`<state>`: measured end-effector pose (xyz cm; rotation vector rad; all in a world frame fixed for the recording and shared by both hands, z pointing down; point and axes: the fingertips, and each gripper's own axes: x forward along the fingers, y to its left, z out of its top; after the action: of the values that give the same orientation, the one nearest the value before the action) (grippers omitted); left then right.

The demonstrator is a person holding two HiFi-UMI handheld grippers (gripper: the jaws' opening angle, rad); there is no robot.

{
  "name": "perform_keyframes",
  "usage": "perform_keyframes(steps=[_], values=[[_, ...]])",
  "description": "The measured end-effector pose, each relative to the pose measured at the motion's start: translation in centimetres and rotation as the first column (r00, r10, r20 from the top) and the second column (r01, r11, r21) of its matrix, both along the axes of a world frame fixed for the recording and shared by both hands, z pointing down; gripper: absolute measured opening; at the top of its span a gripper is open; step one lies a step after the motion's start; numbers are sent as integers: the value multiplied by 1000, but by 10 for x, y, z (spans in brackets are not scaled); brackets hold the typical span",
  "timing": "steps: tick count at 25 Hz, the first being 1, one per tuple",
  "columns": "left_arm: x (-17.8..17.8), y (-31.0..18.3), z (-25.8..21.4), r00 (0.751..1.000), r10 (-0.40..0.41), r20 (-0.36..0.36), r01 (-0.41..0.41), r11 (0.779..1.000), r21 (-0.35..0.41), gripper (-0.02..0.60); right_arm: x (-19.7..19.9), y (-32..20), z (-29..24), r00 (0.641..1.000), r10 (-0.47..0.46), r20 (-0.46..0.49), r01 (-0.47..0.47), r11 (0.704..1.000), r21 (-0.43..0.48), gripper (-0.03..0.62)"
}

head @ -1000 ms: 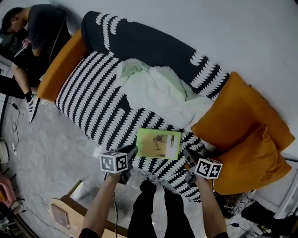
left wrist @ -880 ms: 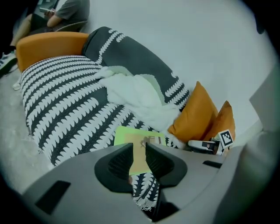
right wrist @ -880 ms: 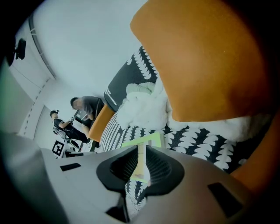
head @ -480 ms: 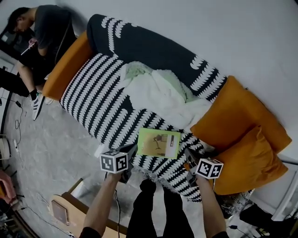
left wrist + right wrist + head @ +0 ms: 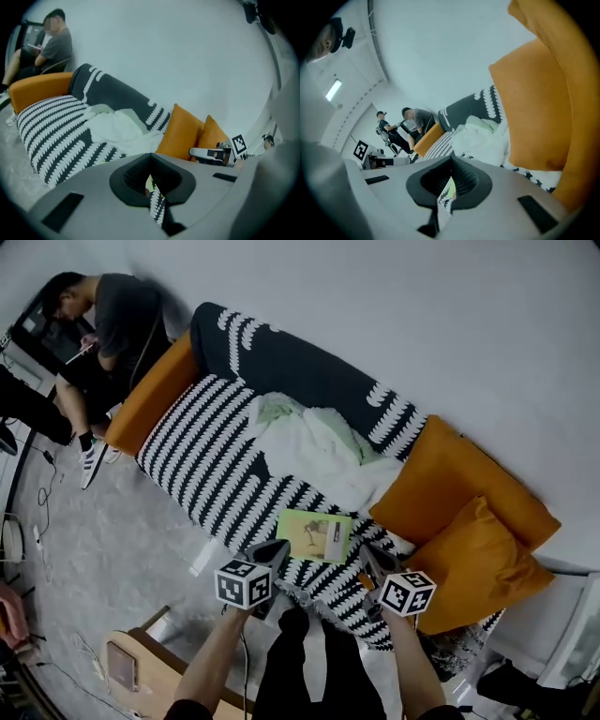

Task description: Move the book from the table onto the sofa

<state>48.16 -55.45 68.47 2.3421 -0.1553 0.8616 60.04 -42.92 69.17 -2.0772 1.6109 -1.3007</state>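
The book is lying flat on the sofa, on the striped seat near its front edge, just in front of the white blanket that is heaped farther back; two orange cushions are leaning at the seat's right end. The left gripper is hovering just beside the book's near left corner, its jaws pressed together with nothing between them; in its own view only a sliver of striped fabric is showing past the pads. The right gripper is hanging near the book's right edge, apart from it; its jaws seem to be closed and empty too, though the thin slit between them is making that harder to judge. A person is sitting beyond the sofa's far orange arm.
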Motion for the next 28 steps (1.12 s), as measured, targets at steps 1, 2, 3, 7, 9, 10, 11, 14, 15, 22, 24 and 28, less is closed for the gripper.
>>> perform_keyframes(steps=[1,2,3,7,9,10,11,14,15,22,24,28], values=[[2,5,-18,1000,2,-24,-1,1000,19,14,-3,-1,-18,1000,-5,-25,6,1000,21,21],[4,8,-38,999,1,-52,1,999,38,14,-6,-2,-37,999,-10,-52,13,999,44,21],[6,11,-58,997,-2,-81,7,998,57,14,-8,-4,-58,997,-16,-82,22,998,66,21],[6,25,-141,981,-9,-191,41,985,166,12,-25,-4,-140,981,-40,-188,70,986,153,21],[5,34,-178,973,6,-229,51,969,243,12,-33,-1,-177,974,-42,-221,86,977,197,21],[5,39,-196,969,16,-247,55,959,279,12,-38,0,-194,971,-40,-235,93,971,219,21],[5,43,-214,963,26,-267,60,949,308,12,-42,1,-211,968,-38,-249,99,966,239,21],[2,59,-266,946,46,-320,76,930,360,12,-59,7,-260,953,-39,-301,128,951,281,21],[1,64,-281,940,55,-335,79,925,372,12,-64,9,-274,946,-41,-320,140,946,293,21],[-9,98,-364,901,96,-423,101,901,421,12,-88,26,-360,903,-20,-430,198,906,374,21],[-12,102,-379,890,104,-443,109,897,429,12,-92,27,-378,893,0,-450,201,894,401,21],[-17,112,-400,877,113,-467,121,889,443,12,-100,32,-405,868,19,-496,226,875,429,21]])
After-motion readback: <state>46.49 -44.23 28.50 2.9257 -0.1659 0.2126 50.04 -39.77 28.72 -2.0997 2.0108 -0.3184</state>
